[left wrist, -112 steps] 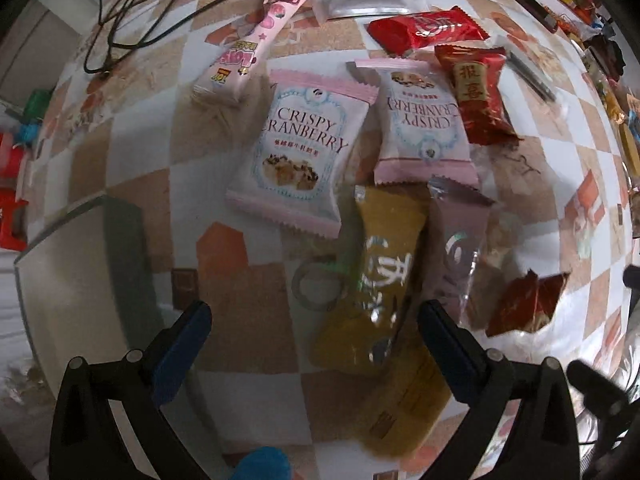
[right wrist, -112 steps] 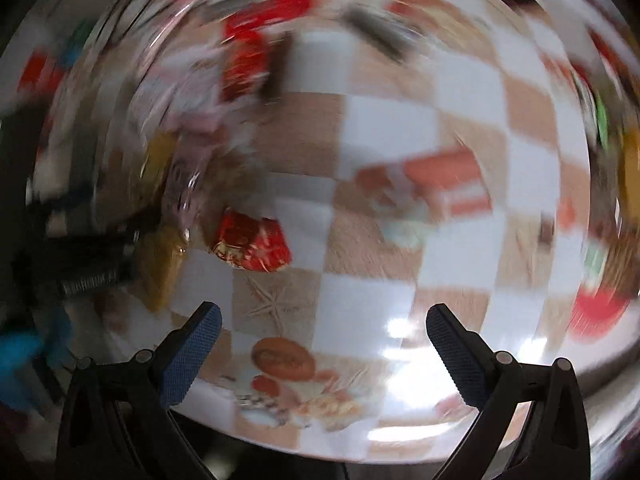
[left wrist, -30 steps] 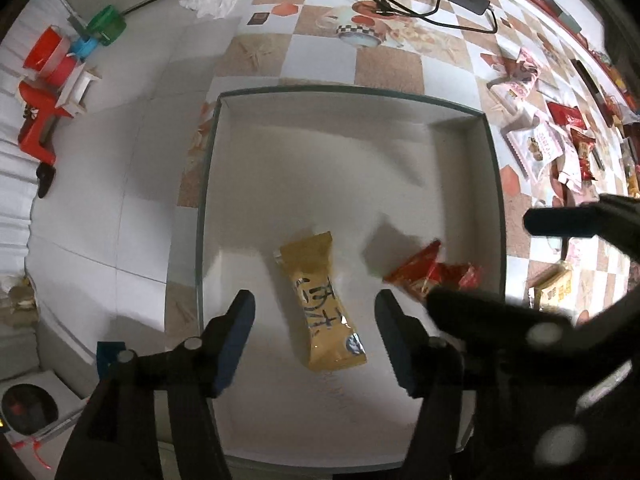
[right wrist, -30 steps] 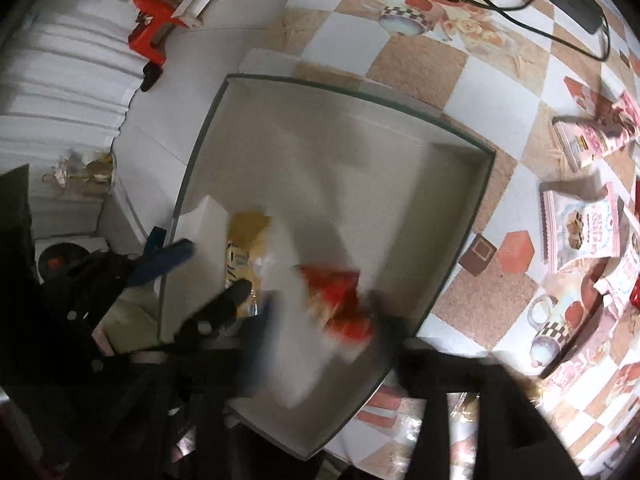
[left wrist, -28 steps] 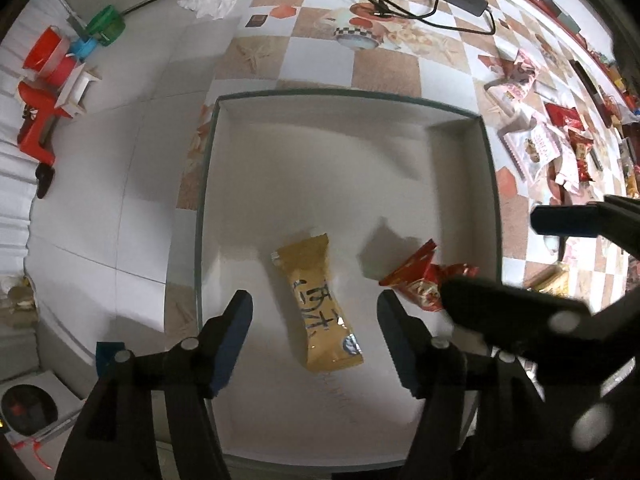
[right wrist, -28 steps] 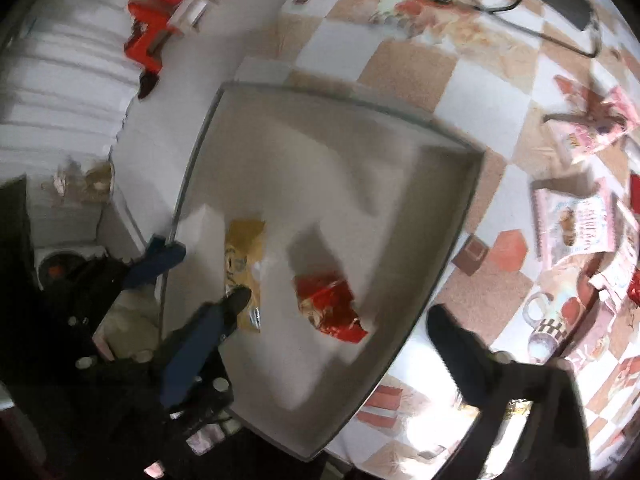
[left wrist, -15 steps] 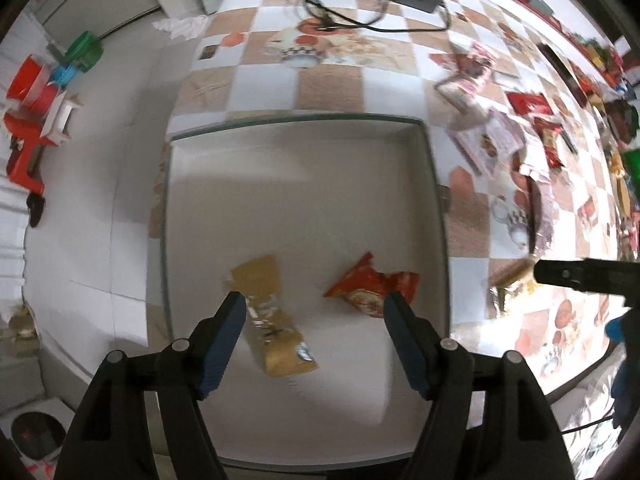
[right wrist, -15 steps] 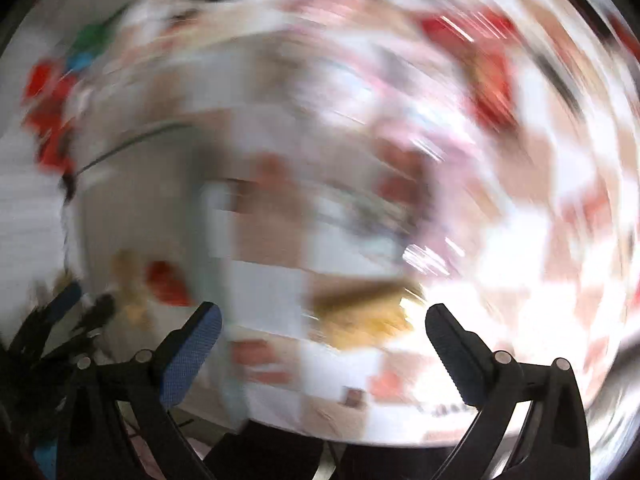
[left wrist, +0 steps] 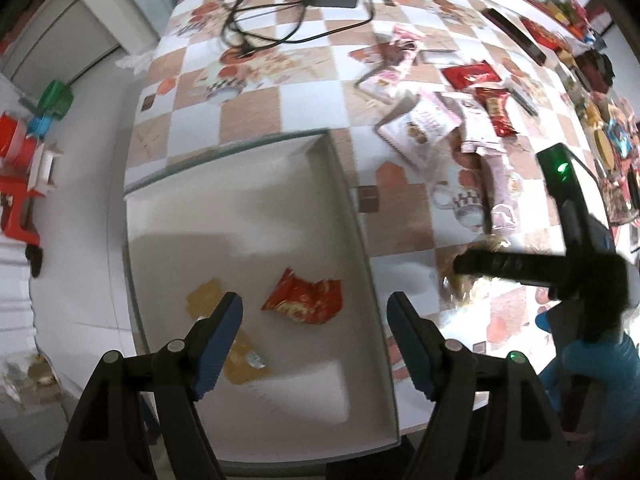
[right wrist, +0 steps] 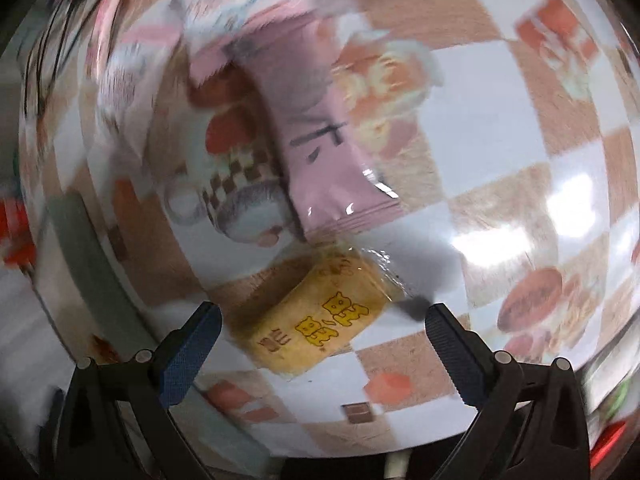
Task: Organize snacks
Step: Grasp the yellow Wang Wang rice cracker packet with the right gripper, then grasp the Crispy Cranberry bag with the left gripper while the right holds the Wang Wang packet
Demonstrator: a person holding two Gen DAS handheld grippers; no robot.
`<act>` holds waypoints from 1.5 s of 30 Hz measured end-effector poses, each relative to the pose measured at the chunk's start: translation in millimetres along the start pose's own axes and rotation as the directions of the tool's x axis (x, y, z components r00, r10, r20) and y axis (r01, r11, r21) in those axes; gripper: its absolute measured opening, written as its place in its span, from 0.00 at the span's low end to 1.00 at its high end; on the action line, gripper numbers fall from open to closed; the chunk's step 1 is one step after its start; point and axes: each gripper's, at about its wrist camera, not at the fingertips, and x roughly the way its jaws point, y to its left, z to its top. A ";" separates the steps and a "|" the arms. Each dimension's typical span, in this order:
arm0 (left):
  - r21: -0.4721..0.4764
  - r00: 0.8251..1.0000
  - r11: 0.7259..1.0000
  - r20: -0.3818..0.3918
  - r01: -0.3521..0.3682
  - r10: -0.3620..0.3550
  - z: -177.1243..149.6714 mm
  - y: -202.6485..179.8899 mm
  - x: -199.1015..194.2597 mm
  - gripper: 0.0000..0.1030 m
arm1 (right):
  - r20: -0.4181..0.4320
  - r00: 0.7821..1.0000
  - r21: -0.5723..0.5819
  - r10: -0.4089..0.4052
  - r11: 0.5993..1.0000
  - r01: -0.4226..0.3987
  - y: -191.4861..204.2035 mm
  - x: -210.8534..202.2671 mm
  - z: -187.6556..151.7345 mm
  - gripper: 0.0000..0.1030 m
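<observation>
My left gripper (left wrist: 314,334) is open and empty above a white tray (left wrist: 352,216). In the tray lie a red snack packet (left wrist: 306,300) and a yellow snack packet (left wrist: 240,360), the yellow one partly behind my left finger. My right gripper (right wrist: 320,354) is open, low over the table, with a yellow snack packet (right wrist: 320,320) lying between its fingers. A mauve packet (right wrist: 320,152) lies just beyond it. In the left wrist view the right gripper's body (left wrist: 560,256) hovers right of the tray over that yellow packet (left wrist: 468,280).
Pink cranberry packets (left wrist: 424,128), red packets (left wrist: 472,74) and more snacks lie on the checked tablecloth beyond the tray. A black charger and cable (left wrist: 304,8) lie at the far side. The tray's edge (right wrist: 88,264) shows left in the right wrist view. Red and green objects (left wrist: 24,148) sit on the floor to the left.
My right gripper has left the tray after dropping the red packet there and swung over to the yellow packet on the table. My left gripper has drifted right and opened wider.
</observation>
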 end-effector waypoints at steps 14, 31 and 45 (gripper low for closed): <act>0.113 0.999 0.993 0.030 0.019 -0.023 59.3 -65.8 8.6 0.76 | 0.055 0.982 -0.270 -0.180 0.944 0.188 -74.1 -12.6 11.1 1.00; 0.158 0.996 0.986 -0.054 -0.057 0.066 140.2 -106.6 99.0 0.76 | 0.046 0.983 -0.309 -0.175 0.934 0.181 -100.1 -17.3 16.1 1.00; 0.053 0.988 0.998 -0.155 -0.020 0.028 65.1 -109.7 106.2 0.27 | 0.067 0.983 -0.312 -0.169 0.933 0.181 -102.5 -17.6 13.8 1.00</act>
